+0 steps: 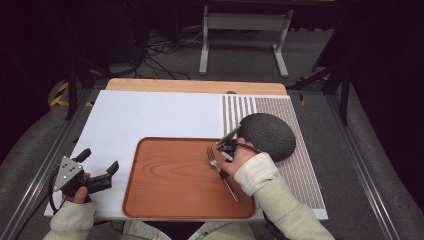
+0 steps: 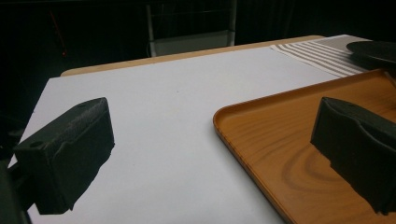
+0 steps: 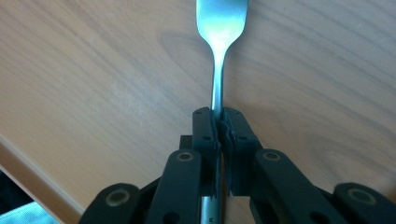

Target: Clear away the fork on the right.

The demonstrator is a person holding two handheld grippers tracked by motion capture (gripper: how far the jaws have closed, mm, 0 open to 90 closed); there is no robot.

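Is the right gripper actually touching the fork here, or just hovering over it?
Touching. In the right gripper view the right gripper has both jaws pressed against the fork handle, with no gap between pads and metal.

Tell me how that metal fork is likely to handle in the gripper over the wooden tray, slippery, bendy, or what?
The fork is probably stiff: its thin handle runs straight out from the right gripper, shut on it. Its polished metal may slip or swivel between the narrow pads. Held by the handle over the tray, the head might droop slightly.
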